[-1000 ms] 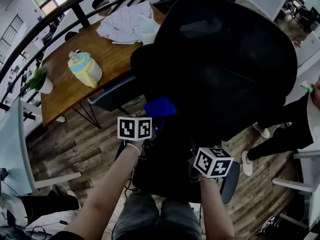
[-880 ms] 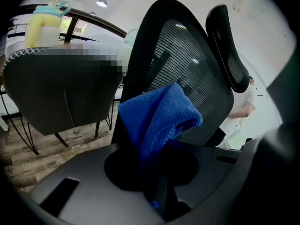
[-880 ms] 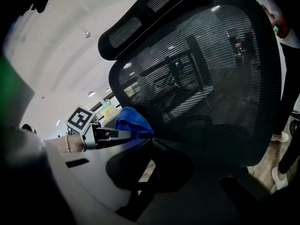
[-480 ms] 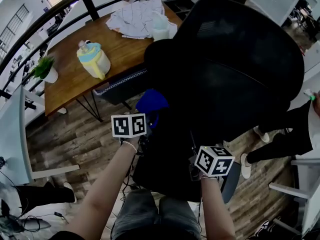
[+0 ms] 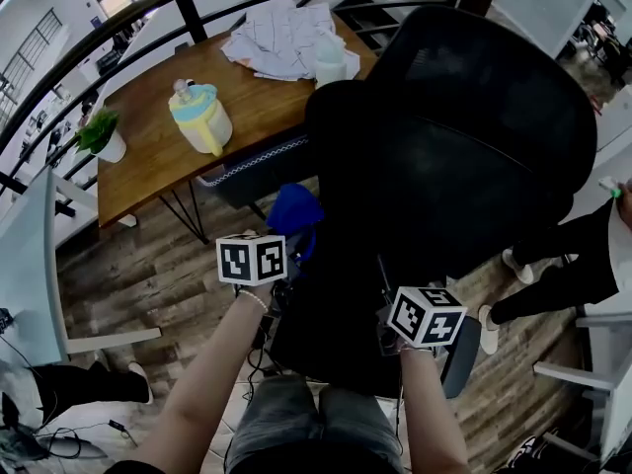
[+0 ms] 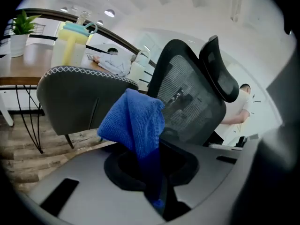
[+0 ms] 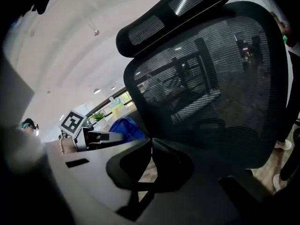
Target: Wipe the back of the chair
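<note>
Left claw grips one blue cloth; right claw closed, empty, near one mesh chair.

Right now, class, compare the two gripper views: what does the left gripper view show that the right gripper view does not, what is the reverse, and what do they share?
Only the left gripper view: a grey chair with stitched trim, and the spot where the left gripper has its jaws shut on the blue cloth.
Only the right gripper view: the right gripper, jaws together with nothing between them, and the left gripper's marker cube.
Both: the black mesh chair back, its headrest, and the blue cloth.
</note>
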A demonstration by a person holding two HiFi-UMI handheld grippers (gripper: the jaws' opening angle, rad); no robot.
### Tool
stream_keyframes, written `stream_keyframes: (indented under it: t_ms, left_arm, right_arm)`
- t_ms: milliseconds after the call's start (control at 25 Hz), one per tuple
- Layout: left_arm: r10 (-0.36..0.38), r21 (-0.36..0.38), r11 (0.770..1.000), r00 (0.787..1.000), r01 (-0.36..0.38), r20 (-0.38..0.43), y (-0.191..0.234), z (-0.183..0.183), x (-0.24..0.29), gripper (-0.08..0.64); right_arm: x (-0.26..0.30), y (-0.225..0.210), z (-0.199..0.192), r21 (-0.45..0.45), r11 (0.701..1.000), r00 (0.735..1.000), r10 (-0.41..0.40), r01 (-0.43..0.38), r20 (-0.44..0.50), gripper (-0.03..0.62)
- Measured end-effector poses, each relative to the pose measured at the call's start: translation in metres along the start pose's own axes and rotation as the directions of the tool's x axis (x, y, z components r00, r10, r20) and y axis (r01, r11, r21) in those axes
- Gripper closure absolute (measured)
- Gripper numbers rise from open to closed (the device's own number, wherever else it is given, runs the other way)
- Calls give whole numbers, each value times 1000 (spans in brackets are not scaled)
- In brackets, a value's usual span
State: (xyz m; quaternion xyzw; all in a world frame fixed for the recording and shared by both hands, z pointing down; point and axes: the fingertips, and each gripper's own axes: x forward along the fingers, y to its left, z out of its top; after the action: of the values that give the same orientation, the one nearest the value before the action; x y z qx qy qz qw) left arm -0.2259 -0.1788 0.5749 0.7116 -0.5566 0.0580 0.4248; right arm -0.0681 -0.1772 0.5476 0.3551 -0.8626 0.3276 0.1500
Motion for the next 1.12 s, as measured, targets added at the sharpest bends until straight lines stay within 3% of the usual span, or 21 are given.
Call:
stream_keyframes:
  t_ms: [240, 520, 800, 920, 1120]
  left_arm:
    - [-107, 64, 992, 994, 107, -5, -37, 1, -24, 486]
    - [-226, 170, 960, 974, 224, -5, -97, 17, -48, 485]
    - [-340, 302, 896, 940, 326, -6, -169, 39, -67, 486]
    - [-389, 341, 867, 921, 364, 7, -198, 50, -78, 486]
    - [-433, 427, 811, 901, 401, -23, -230, 47, -88, 486]
  right_arm:
    - [-23, 9, 13, -19, 1000, 998, -15, 16, 58, 563]
    - [-67, 23, 43, -35, 999, 985, -5, 11, 170, 563]
    - [-119, 50, 90, -96, 995, 948, 51, -22, 315, 563]
    - [-140, 59, 110, -141, 990, 929, 56, -4, 367, 563]
    - [-158, 60, 124, -132, 991, 897, 37, 24, 441, 563]
